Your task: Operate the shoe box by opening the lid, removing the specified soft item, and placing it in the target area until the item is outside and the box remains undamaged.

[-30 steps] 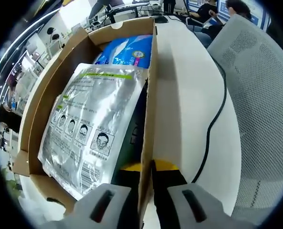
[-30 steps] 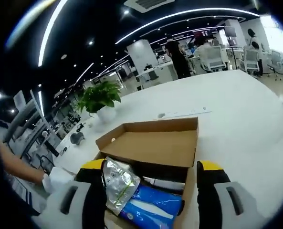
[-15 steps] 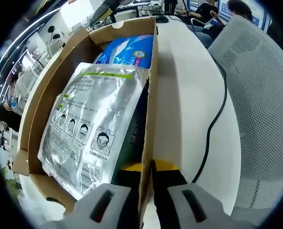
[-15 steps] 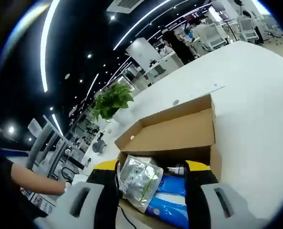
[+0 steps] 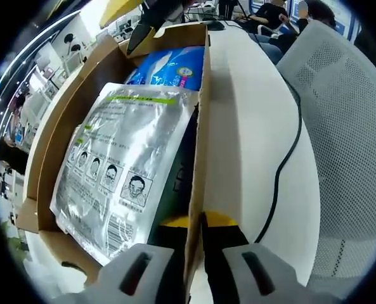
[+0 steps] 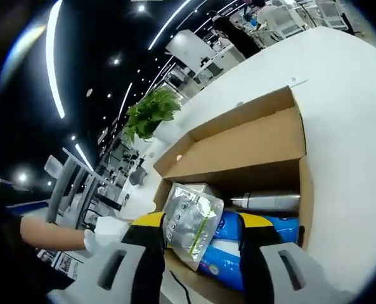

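Shoe box point(image 5: 61, 120) is lying open, holding a silver pouch point(image 5: 121, 171) over a blue pack point(image 5: 168, 66). Left gripper point(image 5: 191, 253) is pinching the box's side wall. Right gripper point(image 6: 197, 253), jaws parted, is straddling the pouch beside a grey bottle point(image 6: 267, 201).

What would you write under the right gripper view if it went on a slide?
Right gripper reaching into the open shoe box, jaws apart around a silver foil pouch lying over a blue packet.

Left gripper view: very close at one end of the shoe box point(image 5: 199, 158), looking down its length along the side wall, table point(image 5: 251, 126) alongside. Right gripper view: just above the opposite end, facing back over the open lid point(image 6: 238, 149). Shared: box interior, silver pouch point(image 5: 121, 168), blue pack point(image 5: 168, 66)
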### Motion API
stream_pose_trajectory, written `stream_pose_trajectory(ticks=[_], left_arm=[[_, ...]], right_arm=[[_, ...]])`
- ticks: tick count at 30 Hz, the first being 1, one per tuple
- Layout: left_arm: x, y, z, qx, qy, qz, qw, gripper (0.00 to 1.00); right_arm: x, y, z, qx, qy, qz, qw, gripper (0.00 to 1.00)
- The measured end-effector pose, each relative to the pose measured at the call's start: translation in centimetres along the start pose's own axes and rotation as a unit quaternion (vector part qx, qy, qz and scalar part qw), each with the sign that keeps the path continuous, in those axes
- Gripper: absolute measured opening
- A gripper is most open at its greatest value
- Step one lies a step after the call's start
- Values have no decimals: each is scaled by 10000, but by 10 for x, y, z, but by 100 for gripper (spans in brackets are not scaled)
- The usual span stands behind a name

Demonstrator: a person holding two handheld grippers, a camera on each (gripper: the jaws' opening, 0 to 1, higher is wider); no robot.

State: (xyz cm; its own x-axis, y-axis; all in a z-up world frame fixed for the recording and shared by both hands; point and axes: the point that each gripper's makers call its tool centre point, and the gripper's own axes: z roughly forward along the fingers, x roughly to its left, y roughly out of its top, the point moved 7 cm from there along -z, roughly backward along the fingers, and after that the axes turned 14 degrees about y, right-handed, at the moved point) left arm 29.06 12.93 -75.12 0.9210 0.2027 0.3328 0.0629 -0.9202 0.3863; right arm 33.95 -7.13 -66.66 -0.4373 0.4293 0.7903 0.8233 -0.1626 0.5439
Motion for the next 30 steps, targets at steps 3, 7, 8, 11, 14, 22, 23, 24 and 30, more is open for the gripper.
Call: stream_pose_trajectory(ticks=[3, 7, 8, 11, 14, 22, 23, 24, 30], left_arm=[[0, 0, 0, -6, 2, 5, 10000, 4], [0, 0, 0, -12, 3, 11, 10000, 4], [0, 0, 0, -16, 3, 15, 10000, 4], [0, 0, 0, -16, -1, 18, 10000, 4], [0, 1, 0, -13, 2, 18, 10000, 4], [0, 1, 1, -14, 3, 17, 10000, 4], [0, 1, 1, -13, 1, 16, 10000, 4], [0, 1, 1, -13, 1, 17, 10000, 4], [0, 1, 1, -9, -11, 12, 10000, 4]], right_arm=[[1, -2, 2, 33, -1, 0, 10000, 40], [-5, -5, 9, 197, -82, 122, 9997, 34], [-15, -3, 14, 201, -120, 138, 9996, 33], [-21, -3, 18, 262, -94, 194, 9994, 34], [-23, -7, 19, 435, -148, 208, 9987, 33], [-29, -12, 25, 626, -198, -12, 9978, 30], [-29, -12, 26, 641, -194, -43, 9977, 30], [-29, -13, 27, 652, -195, -26, 9977, 30], [-29, -17, 28, 716, -165, -13, 9973, 28]])
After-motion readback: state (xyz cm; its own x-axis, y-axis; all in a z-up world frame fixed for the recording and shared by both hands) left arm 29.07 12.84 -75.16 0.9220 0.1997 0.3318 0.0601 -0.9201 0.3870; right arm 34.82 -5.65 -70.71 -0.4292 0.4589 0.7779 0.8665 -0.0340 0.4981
